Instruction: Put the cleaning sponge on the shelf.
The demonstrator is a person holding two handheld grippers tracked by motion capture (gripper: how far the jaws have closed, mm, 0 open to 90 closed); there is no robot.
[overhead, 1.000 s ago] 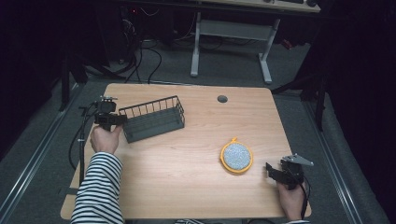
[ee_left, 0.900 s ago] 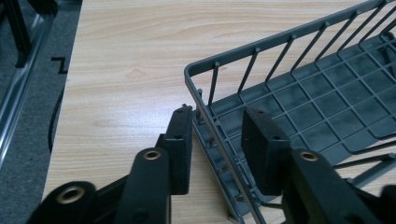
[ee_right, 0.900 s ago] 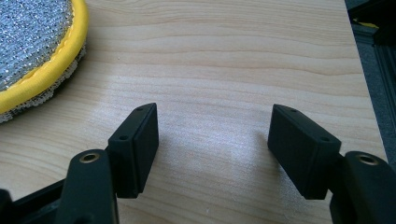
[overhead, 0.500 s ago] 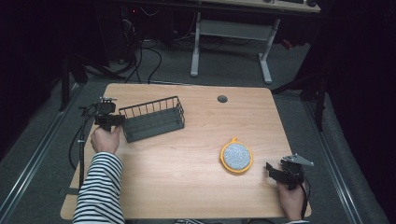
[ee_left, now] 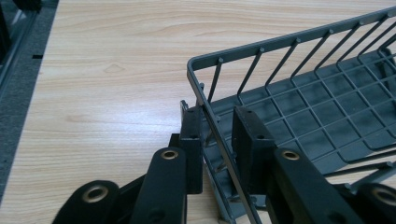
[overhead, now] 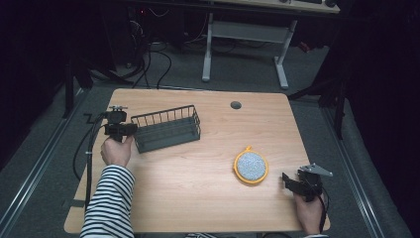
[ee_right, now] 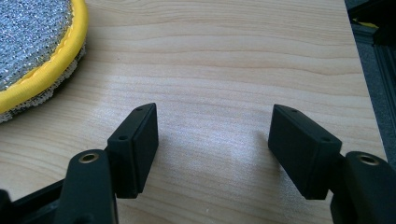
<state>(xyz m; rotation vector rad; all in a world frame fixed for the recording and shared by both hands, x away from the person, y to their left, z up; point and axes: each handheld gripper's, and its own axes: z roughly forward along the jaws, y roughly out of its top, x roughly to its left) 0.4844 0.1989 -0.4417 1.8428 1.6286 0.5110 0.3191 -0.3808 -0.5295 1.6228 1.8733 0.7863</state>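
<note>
The left gripper (ee_left: 219,140) is seen closed on the short end wall of the wire basket (overhead: 167,129); its jaws have just been closing, and the rim wire and upright bars of that wall are now pinched between the two pads, one pad outside the basket and one inside. The hold is taken low at a corner, probably so that the basket can be dragged or lifted without tipping. In the high view the left gripper (overhead: 119,128) is found at the basket's left end, with a hand (overhead: 117,151) in a striped sleeve behind it.

The right gripper (ee_right: 215,144) is held with its jaws wide apart and nothing between them, low over bare wood. Just beside it, apart from the jaws, a round scouring pad (ee_right: 32,51) with a yellow rim is laid flat; in the high view the pad (overhead: 251,166) is well apart from the basket. The right gripper (overhead: 297,182) appears to be kept waiting near the pad.

Everything is borne by a light wooden table (overhead: 208,208) with a cable hole (overhead: 236,105) near its far edge. Beyond, a dim room with grey floor, cables and a desk frame (overhead: 245,44) is made out.
</note>
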